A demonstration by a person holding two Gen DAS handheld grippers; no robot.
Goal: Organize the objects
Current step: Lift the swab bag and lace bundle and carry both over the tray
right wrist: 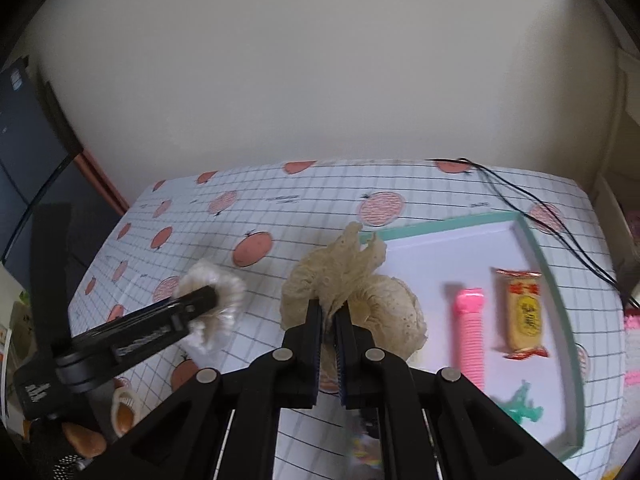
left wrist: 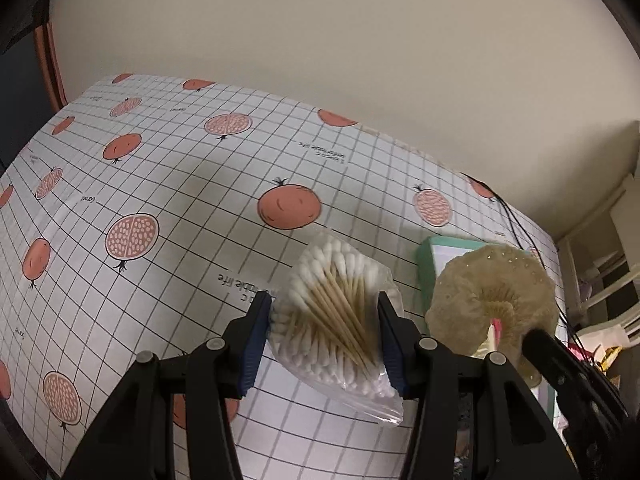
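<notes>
**What the two views leave unclear**

The bag of cotton swabs (left wrist: 336, 320) blurs at its upper edge. The beige lace cloth (right wrist: 352, 280) covers part of the tray's (right wrist: 536, 248) near corner. A green plastic piece (right wrist: 522, 402) is too smeared to name. The snack packet's (right wrist: 522, 312) print is unreadable. The worktop's (left wrist: 160, 184) front runs out of frame.

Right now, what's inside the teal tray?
In the tray: a pink ridged tube, a yellow snack packet and a green plastic piece. The lace cloth in the right gripper hides the tray's near-left corner.
</notes>
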